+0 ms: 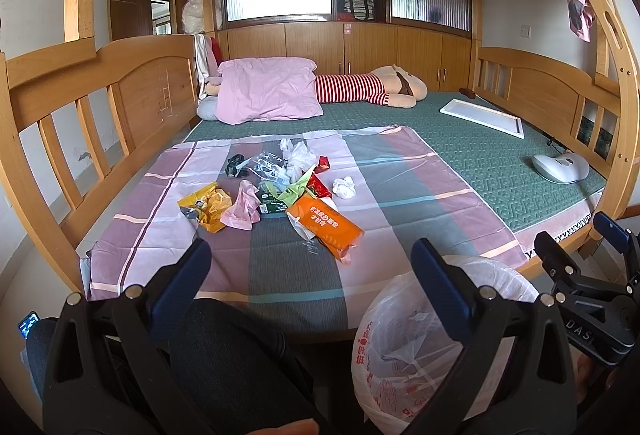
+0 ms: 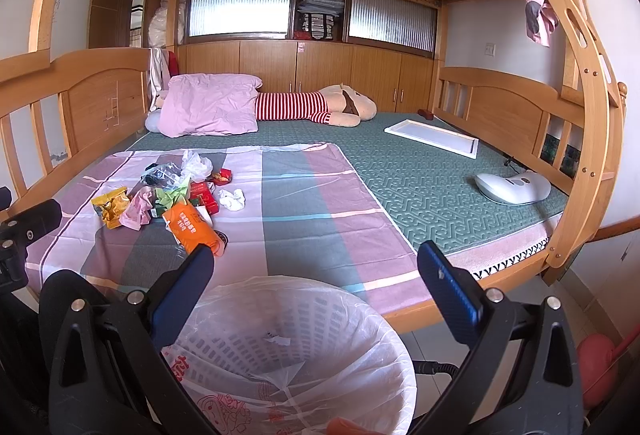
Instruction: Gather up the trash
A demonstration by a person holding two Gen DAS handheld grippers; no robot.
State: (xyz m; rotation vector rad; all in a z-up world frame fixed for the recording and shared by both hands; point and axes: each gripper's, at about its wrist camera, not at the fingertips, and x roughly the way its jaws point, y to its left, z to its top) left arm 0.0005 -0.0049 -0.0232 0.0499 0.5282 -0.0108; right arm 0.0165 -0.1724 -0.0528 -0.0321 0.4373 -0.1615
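Left gripper (image 1: 312,267): jaws apart, nothing between them, low at the bed's near edge.
Right gripper (image 2: 316,275): jaws apart, nothing held, over the bin (image 2: 360,319).
Trash (image 1: 276,191): loose heap on the striped sheet (image 1: 400,195), well apart from both grippers; the orange pack (image 1: 324,227) lies nearest.
Bin: lined with a thin bag, on the floor just beside the bed, almost nothing inside.
Risk, grip: thin wrappers and the tissue wad (image 1: 344,187) may slip from the pads, or the sheet gets pinched up with them.
Risk, carry: light scraps could drop short of the bin onto the floor.
Risk, liner: a jaw catching the loose bag could pull it off the rim.
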